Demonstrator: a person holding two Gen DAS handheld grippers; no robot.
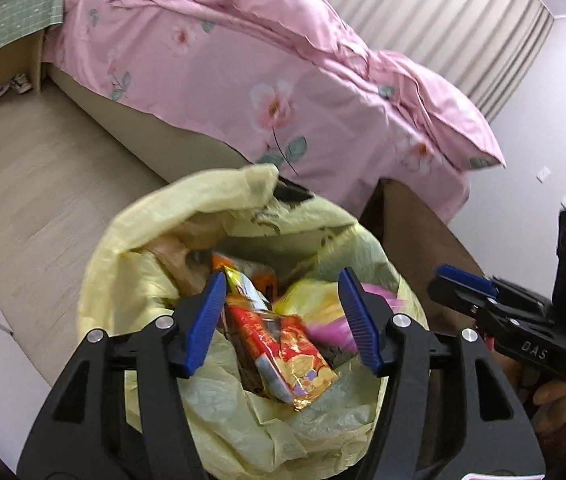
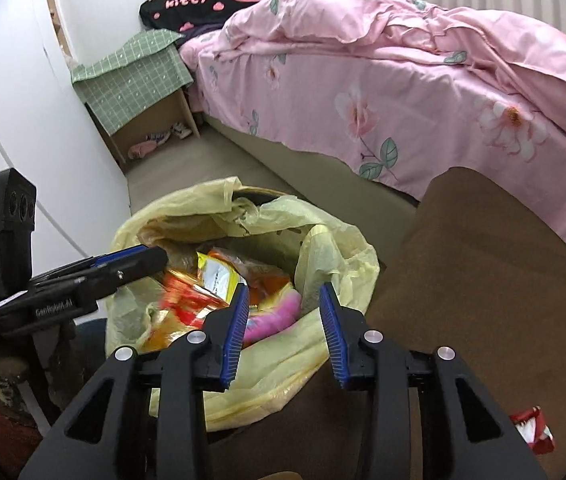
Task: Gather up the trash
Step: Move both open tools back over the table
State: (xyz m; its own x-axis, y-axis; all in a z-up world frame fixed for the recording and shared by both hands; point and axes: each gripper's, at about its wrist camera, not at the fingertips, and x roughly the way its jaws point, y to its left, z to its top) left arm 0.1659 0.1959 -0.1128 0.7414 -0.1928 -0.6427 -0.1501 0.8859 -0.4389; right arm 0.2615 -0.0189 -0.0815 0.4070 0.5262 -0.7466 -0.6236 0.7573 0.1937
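Observation:
A bin lined with a yellow plastic bag (image 1: 131,264) (image 2: 339,252) holds several snack wrappers. A red and gold wrapper (image 1: 291,356) lies on top, blurred in the right wrist view (image 2: 187,296), beside a pink wrapper (image 1: 331,328) (image 2: 279,312). My left gripper (image 1: 283,320) is open and empty right above the bag's mouth; from the right wrist view it shows at the left (image 2: 131,264). My right gripper (image 2: 285,326) is open and empty over the bag's near rim; it shows at the right in the left wrist view (image 1: 463,284). A red wrapper (image 2: 531,428) lies at the lower right.
A bed with a pink floral duvet (image 1: 243,80) (image 2: 403,92) stands behind the bin. A brown surface (image 2: 483,280) (image 1: 415,224) lies to the bin's right. A bedside cabinet with green cloth (image 2: 139,76) (image 1: 11,12) stands at the far wall. A white wall (image 2: 23,100) is at the left.

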